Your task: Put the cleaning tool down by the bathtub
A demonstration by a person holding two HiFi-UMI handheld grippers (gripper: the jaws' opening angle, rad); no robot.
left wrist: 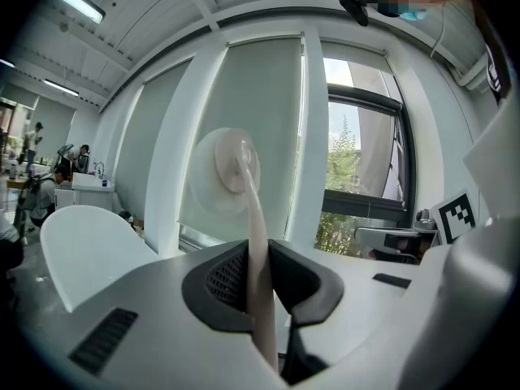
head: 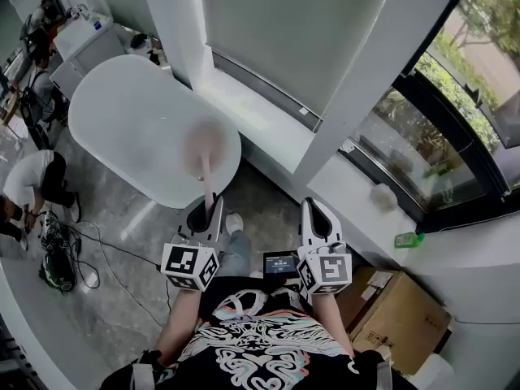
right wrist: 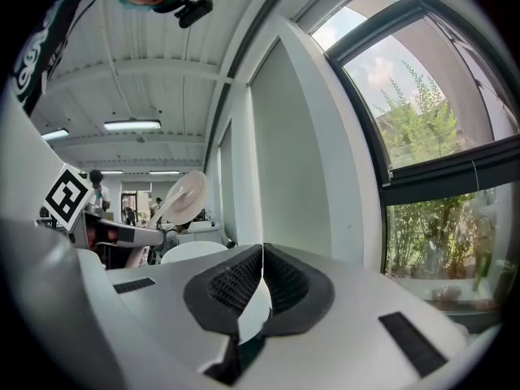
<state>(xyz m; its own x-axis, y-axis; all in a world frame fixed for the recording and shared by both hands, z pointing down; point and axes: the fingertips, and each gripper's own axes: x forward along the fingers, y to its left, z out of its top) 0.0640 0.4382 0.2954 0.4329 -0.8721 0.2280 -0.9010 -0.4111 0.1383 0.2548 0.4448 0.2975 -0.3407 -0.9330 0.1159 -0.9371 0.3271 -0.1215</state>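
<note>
Cleaning tool (head: 205,162) held up off the floor, right at the bathtub (head: 130,128)

The left gripper (head: 208,210) is clamped on the tool's pale pink handle, and the round head pokes out over the near end of the white tub. The right gripper (head: 314,214) is just beside it, jaws pinched together with nothing in them.

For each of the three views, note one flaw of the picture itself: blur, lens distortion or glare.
Head view: the cleaning tool is smeared with blur, while the bathtub below it stays sharp. Left gripper view: the wide lens bows the window frame and darkens the corners. Right gripper view: the sky through the window is washed out.
</note>
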